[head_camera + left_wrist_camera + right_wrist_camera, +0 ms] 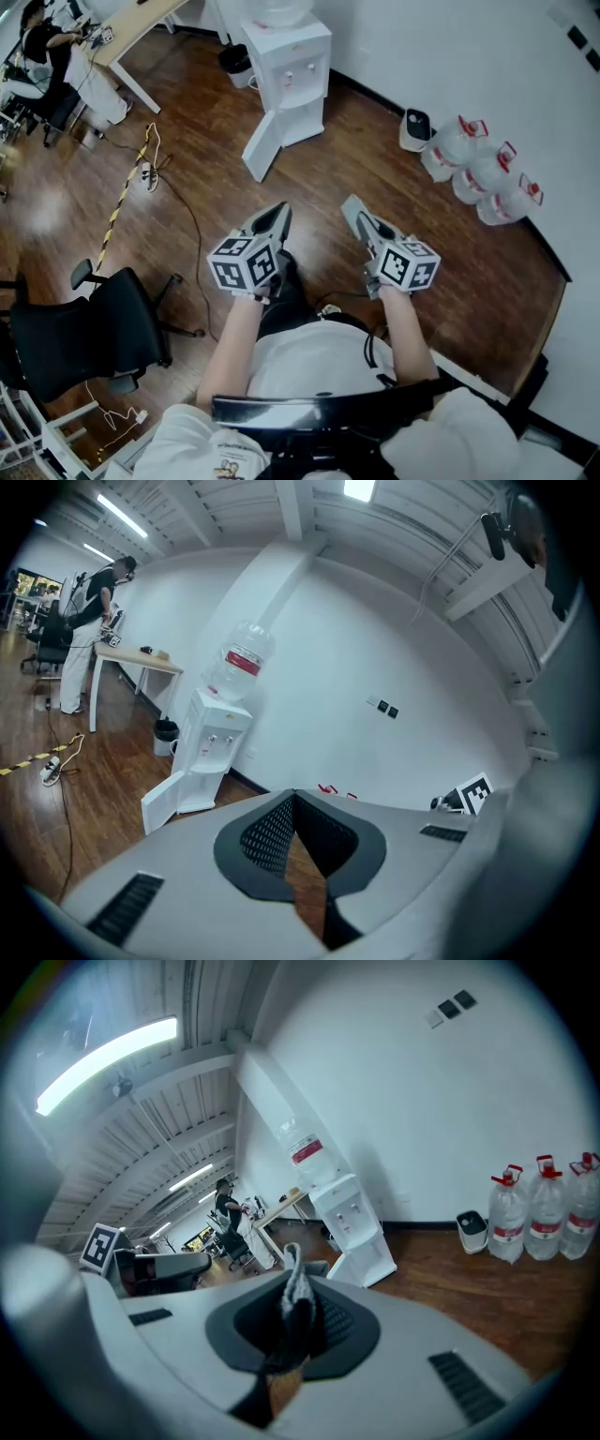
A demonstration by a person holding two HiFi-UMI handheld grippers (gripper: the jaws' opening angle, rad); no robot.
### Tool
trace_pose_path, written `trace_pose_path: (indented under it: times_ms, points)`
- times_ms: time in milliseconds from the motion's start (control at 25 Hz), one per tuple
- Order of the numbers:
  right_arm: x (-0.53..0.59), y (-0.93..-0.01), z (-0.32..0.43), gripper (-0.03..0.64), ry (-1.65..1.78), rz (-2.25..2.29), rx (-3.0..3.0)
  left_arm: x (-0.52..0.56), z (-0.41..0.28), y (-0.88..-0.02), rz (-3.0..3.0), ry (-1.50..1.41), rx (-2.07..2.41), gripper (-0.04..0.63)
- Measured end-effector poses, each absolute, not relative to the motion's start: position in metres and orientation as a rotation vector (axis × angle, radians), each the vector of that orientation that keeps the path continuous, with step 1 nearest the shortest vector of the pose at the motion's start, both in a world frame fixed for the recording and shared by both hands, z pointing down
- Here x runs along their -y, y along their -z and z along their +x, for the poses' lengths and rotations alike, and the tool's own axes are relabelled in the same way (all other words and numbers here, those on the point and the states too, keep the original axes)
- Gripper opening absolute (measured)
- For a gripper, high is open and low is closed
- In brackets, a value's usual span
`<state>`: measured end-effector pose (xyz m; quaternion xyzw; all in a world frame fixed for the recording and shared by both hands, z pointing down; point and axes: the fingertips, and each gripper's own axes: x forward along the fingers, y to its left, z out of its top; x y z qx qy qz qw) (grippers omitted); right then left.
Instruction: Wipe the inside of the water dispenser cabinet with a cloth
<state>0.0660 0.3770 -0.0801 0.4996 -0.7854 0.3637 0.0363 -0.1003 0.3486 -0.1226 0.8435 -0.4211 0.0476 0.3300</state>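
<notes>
Wood floor lies open ahead of two grippers. Left gripper is closed on nothing; right gripper pinches one cloth. At the floor's far edge stand one water dispenser, its door open, and three bottles to its right.

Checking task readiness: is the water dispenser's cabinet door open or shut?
Open: the cabinet door stands swung out from the water dispenser.
</notes>
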Motion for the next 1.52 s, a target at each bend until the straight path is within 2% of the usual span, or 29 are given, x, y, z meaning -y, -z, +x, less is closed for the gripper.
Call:
trace_pose_path:
  times_ms: [440,920,1280,1520]
  points:
    - [-0.192,0.073,0.023,0.034,-1.051,1.568,2.347,-0.168,-0.12,0.105,2.244,-0.18,1.033,-0.012]
    - [-0.044,0.004,-0.013,0.034,-1.105,1.541,2.175,-0.031,-0.139,0.043,2.213,-0.302,0.936,-0.012]
    - [0.038,-0.108,-0.005,0.034,-1.158,1.356,2.144,0.043,-0.113,-0.065,2.122,-0.352,1.03,-0.012]
    - [0.087,-0.221,-0.003,0.034,-1.061,1.183,2.184,0.079,-0.102,-0.184,2.082,-0.388,1.127,-0.012]
